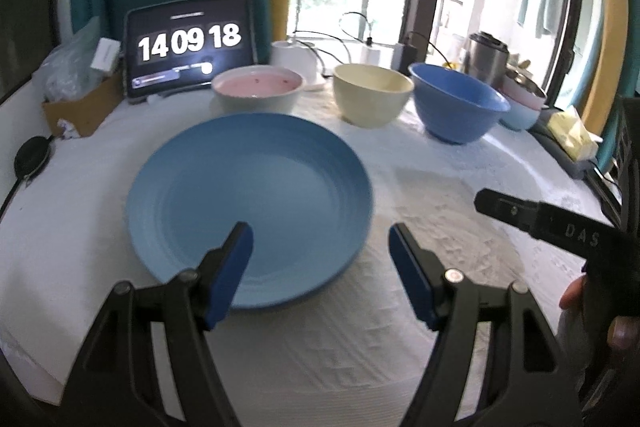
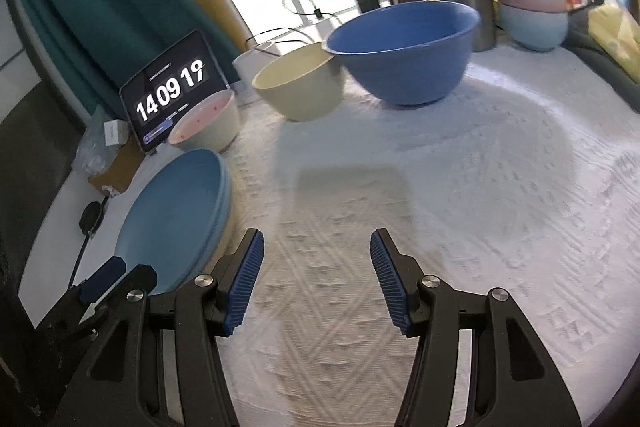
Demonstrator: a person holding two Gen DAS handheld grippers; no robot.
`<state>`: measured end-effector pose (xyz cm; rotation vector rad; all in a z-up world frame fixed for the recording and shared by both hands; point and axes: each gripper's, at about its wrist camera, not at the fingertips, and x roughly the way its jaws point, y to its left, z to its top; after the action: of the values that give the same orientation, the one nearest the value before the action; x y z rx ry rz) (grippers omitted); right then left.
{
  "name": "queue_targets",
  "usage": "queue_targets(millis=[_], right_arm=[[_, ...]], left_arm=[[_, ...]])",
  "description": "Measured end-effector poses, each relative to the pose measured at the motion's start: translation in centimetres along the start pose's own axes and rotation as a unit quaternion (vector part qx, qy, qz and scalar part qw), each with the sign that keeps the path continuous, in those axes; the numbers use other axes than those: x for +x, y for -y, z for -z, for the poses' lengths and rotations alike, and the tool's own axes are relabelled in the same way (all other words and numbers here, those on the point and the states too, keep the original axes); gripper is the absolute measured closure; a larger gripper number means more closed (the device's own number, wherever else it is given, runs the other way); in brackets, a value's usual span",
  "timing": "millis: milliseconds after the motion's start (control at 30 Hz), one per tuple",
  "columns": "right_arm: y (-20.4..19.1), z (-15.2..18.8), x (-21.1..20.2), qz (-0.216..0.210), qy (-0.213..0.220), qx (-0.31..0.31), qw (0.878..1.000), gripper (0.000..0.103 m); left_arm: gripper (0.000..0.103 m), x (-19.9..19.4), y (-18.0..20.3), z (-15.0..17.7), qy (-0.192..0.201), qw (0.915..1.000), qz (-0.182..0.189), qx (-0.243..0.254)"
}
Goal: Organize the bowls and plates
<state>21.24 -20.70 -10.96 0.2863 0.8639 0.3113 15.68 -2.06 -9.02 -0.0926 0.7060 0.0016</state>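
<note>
Blue plate (image 1: 250, 209): laid flat on the white cloth (image 1: 440, 227), directly ahead of the left gripper (image 1: 320, 263); its near rim is crossed by the left blue pad, while the other pad sits over bare cloth.
Nearer hand: the left is judged closer; from the right gripper (image 2: 316, 281) the plate is seen well off to the left.
Jaws: both pairs are held apart, with nothing clamped.
Bowls: pink (image 1: 258, 91), cream (image 1: 372, 93) and blue (image 1: 460, 101) are ranged behind the plate.
Hidden: the plate's near edge is masked; contact cannot be told.
</note>
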Motion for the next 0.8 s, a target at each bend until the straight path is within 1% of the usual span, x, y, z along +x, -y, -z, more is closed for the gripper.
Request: queue_targets(millis=[267, 400, 800], right_arm=[[2.6, -0.4, -0.5, 0.007, 0.005, 0.022, 1.0, 0.044], [3.0, -0.9, -0.4, 0.01, 0.005, 0.022, 1.0, 0.044], [3.6, -3.1, -0.5, 0.022, 0.008, 0.021, 1.0, 0.044]], left_arm=[[0.031, 0.5, 2.2, -0.8, 0.002, 0.9997, 0.014, 0.022], [0.031, 0.7, 3.0, -1.7, 0.01, 0.9994, 0.022, 0.026], [0.031, 1.8, 3.3, -4.0, 0.008, 0.9992, 0.031, 0.025]])
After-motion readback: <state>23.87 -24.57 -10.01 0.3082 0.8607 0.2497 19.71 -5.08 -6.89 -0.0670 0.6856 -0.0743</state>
